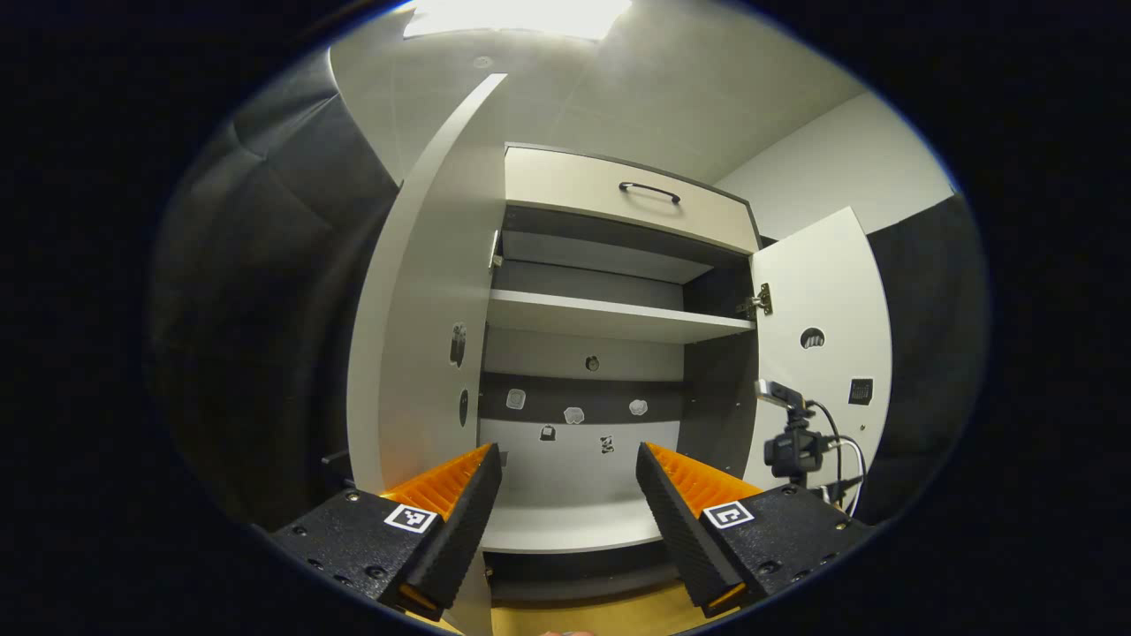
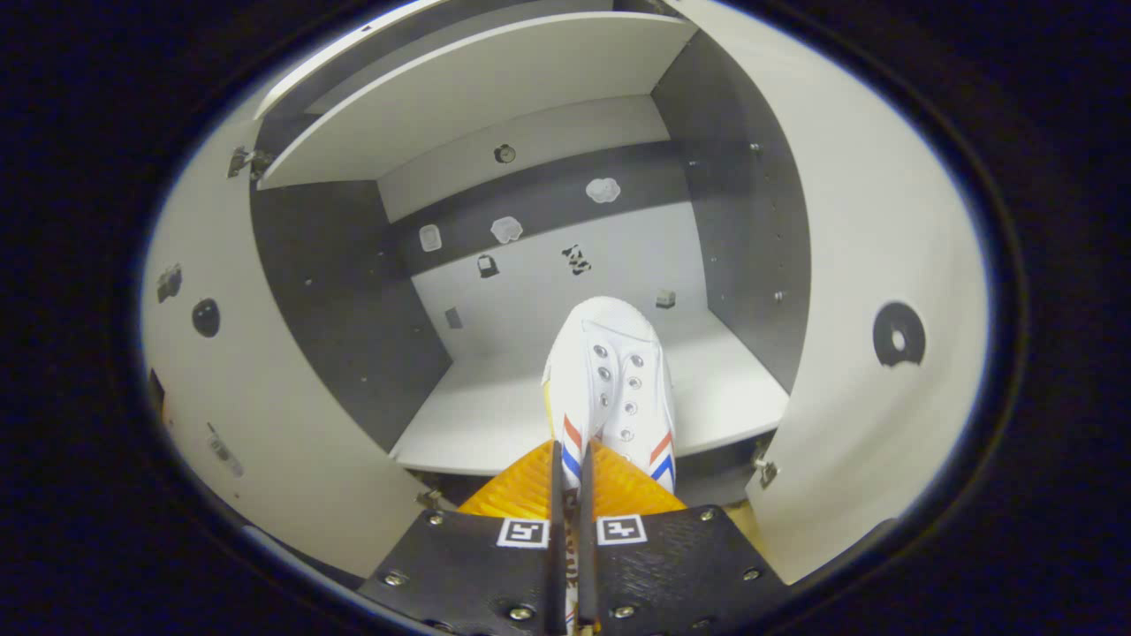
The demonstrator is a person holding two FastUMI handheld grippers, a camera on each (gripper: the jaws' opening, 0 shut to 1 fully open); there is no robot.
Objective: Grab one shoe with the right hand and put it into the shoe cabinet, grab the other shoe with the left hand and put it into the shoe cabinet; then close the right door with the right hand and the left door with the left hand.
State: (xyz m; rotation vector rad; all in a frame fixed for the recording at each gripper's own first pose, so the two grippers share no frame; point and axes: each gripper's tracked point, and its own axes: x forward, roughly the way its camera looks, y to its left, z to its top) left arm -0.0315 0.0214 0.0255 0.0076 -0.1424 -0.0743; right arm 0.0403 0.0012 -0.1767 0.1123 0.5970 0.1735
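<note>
The left gripper (image 1: 568,495) is held low and level in front of the tall white-and-dark-grey shoe cabinet (image 1: 618,291), pointing straight into its lower compartment, with its two fingers spread wide apart and nothing between them. In the left gripper view the cabinet stands with both of its flat white doors swung open: the left door (image 1: 424,336) close beside the gripper's left finger, the right door (image 1: 817,344) farther off. Above the opening sits one white drawer front with a single dark curved handle (image 1: 649,192), and one white shelf (image 1: 618,318) divides the inside into two compartments. A small black camera on a stand (image 1: 793,442), with cables, stands near the right door. The right gripper (image 2: 570,481) reaches forward and slightly downward toward the cabinet's bottom board (image 2: 495,406), its two fingers drawn nearly together and clamped on the heel end of one white canvas sneaker with red and blue stripes (image 2: 610,371). The shoe points toe-first into the lower compartment, its front over the bottom board, between the two open doors; whether the sole rests on the board I cannot tell. Several small stickers (image 2: 505,229) dot the back wall.
</note>
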